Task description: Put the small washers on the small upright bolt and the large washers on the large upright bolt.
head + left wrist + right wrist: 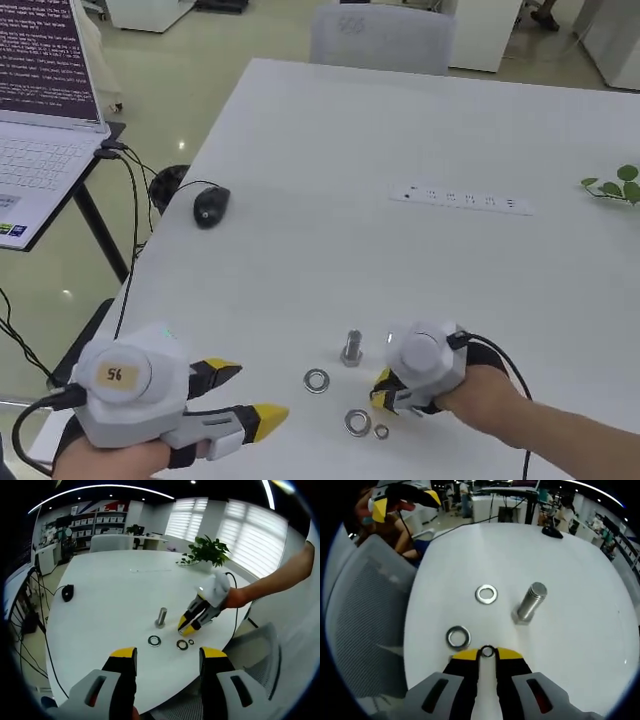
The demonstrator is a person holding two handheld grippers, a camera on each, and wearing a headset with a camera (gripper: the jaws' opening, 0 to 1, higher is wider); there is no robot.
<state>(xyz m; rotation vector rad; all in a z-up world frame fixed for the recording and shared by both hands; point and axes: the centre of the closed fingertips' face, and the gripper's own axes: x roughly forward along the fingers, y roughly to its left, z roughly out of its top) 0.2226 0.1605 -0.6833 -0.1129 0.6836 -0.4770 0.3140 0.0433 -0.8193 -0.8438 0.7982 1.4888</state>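
Though apart overhead, small washer (487, 651) between fingers (462, 656)

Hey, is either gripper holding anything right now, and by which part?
Nothing is held. The left gripper is open and empty; the right gripper hovers over the small washer, which lies on the table.

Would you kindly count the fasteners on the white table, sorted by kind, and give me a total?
Upright bolt: 1
Large washers: 2
Small washer: 1
Total: 4
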